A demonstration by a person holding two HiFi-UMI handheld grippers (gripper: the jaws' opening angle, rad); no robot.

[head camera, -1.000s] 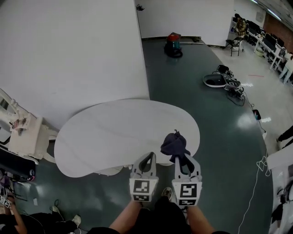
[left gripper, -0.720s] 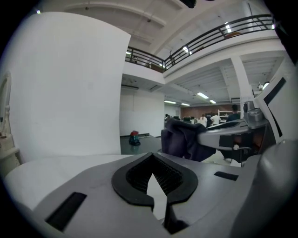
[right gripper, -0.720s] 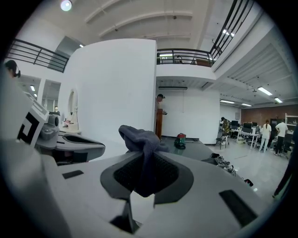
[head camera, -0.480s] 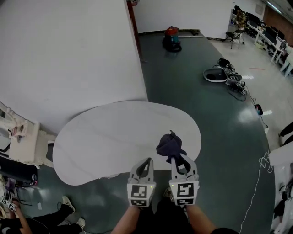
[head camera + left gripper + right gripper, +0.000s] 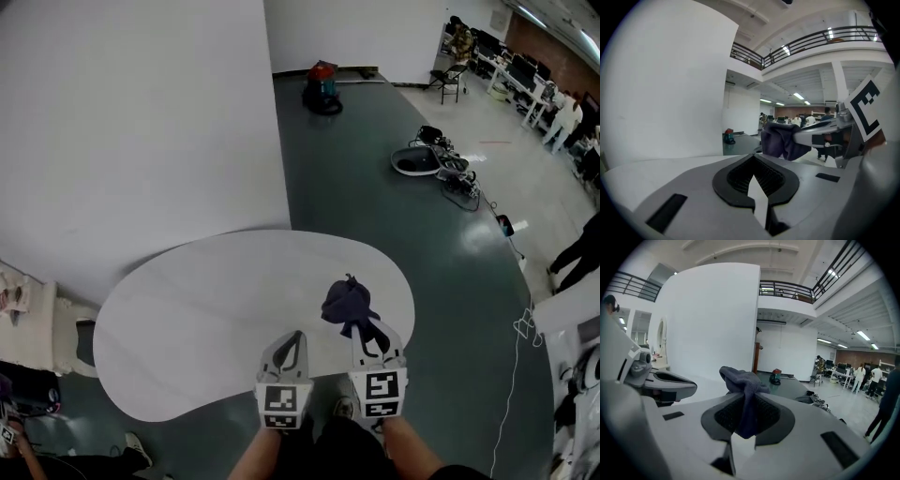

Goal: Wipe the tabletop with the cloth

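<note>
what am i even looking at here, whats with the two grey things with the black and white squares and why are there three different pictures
There is no robot here. A person holds a hand tool in each hand: the left gripper and the right gripper. The cubes with black and white squares are part of those tools.

The head view comes from a camera on the person's head, looking steeply down, so you see both forearms and the rounded white table below. The other two pictures come from small wide-angle cameras riding on each gripper, looking along its two jaws.

The right gripper is shut on a dark cloth, bunched up over the near right part of the table. The left gripper is shut and holds nothing. The cloth is the only thing I can see over the table; whether it touches the top is hard to tell.
</note>
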